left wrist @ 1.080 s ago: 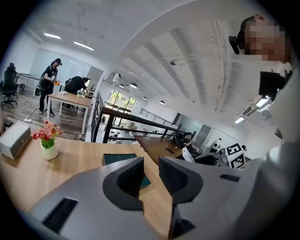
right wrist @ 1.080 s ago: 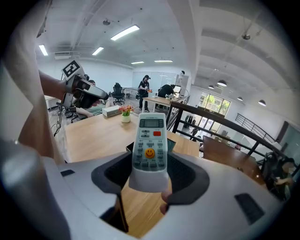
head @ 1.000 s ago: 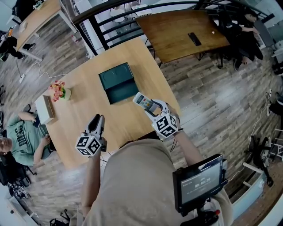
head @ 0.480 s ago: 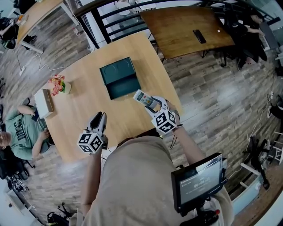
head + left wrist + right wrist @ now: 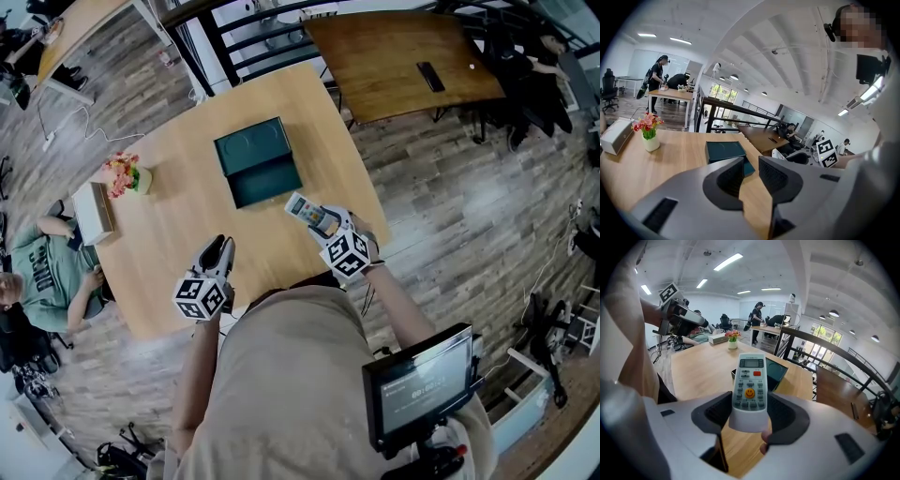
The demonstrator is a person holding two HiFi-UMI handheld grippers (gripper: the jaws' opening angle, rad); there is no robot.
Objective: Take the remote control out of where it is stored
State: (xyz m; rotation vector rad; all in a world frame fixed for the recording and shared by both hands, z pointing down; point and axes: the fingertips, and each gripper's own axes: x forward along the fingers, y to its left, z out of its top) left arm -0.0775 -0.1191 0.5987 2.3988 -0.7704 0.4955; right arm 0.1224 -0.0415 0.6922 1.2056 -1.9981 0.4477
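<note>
From here the table (image 5: 178, 225) mid-frame reads as pale, smooth wood, matt. The remote (image 5: 749, 383) is white plastic, faintly glossy. The box (image 5: 258, 161) looks like dark teal matt card. The right gripper (image 5: 749, 409) is matt grey plastic with ribbed dark pads (image 5: 719, 411).

The remote control (image 5: 749, 385) is showing white — with a red button and a yellow smiley. The box (image 5: 258, 161) is looking dark teal, the table (image 5: 187, 225) pale wood.
</note>
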